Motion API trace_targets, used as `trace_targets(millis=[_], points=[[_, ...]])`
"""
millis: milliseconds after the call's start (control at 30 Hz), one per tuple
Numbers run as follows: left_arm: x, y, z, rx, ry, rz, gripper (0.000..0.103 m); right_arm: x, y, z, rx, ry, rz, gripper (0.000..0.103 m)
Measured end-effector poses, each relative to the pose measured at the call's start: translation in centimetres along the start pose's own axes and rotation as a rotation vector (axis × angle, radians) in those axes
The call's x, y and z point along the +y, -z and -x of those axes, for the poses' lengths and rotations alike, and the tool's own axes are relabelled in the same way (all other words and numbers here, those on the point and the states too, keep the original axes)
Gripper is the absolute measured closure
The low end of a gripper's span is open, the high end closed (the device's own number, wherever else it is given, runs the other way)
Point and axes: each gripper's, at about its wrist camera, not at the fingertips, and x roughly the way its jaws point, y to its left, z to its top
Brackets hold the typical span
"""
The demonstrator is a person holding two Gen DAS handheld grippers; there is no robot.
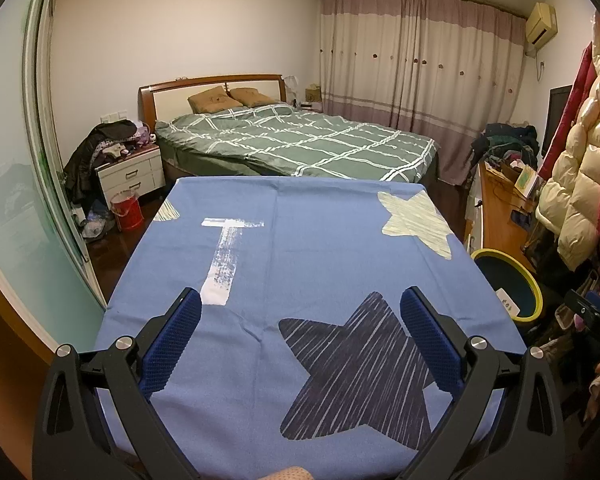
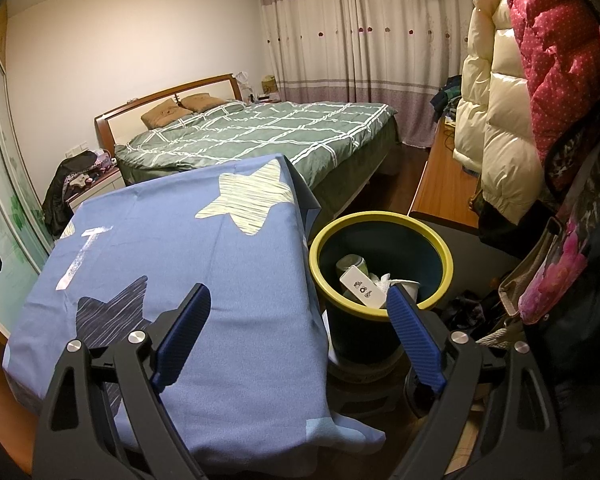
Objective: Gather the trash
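A dark bin with a yellow-green rim (image 2: 448,256) stands on the floor right of the table; in the left wrist view the bin (image 1: 534,286) shows at the table's right edge. Inside lie a white box with printed icons (image 2: 362,286), a greenish cup (image 2: 350,264) and crumpled white paper (image 2: 396,282). The table carries a blue cloth with stars (image 1: 320,248), also seen as the blue cloth (image 2: 220,280) in the right wrist view. My left gripper (image 1: 300,308) hovers open over the cloth, nothing between its blue pads. My right gripper (image 2: 300,300) is open above the table's right edge and the bin.
A bed with a green checked cover (image 1: 300,140) lies beyond the table. Puffy coats (image 2: 512,80) hang at the right over a wooden desk (image 2: 444,184). A white nightstand (image 1: 130,176) and a red bucket (image 1: 126,210) stand left of the bed.
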Motion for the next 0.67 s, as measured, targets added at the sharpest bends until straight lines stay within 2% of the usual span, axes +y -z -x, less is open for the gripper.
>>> trace_targets(millis=[200, 300, 400, 567, 667], points=[[-0.1, 0.1, -0.3, 0.006, 0.005, 0.0, 0.005, 0.1, 0.1, -0.1, 0.002, -0.002, -0.001, 0.018], [-0.1, 0.2, -0.6, 0.001, 0.054, -0.005, 0.005, 0.1, 0.2, -0.1, 0.004, -0.006, -0.003, 0.018], [0.0, 0.1, -1.7, 0.035, 0.074, 0.004, 0.005, 0.5, 0.0, -0.6, 0.008, -0.025, -0.001, 0.018], [1.1, -0.4, -6.3, 0.113, 0.02, 0.011, 0.005, 2.6, -0.9, -3.7, 0.06, -0.06, 0.037, 0.015], [2.6, -0.8, -11.0, 0.153, -0.035, 0.013, 0.005, 4.5, -1.6, -5.9, 0.093, -0.078, 0.074, 0.012]])
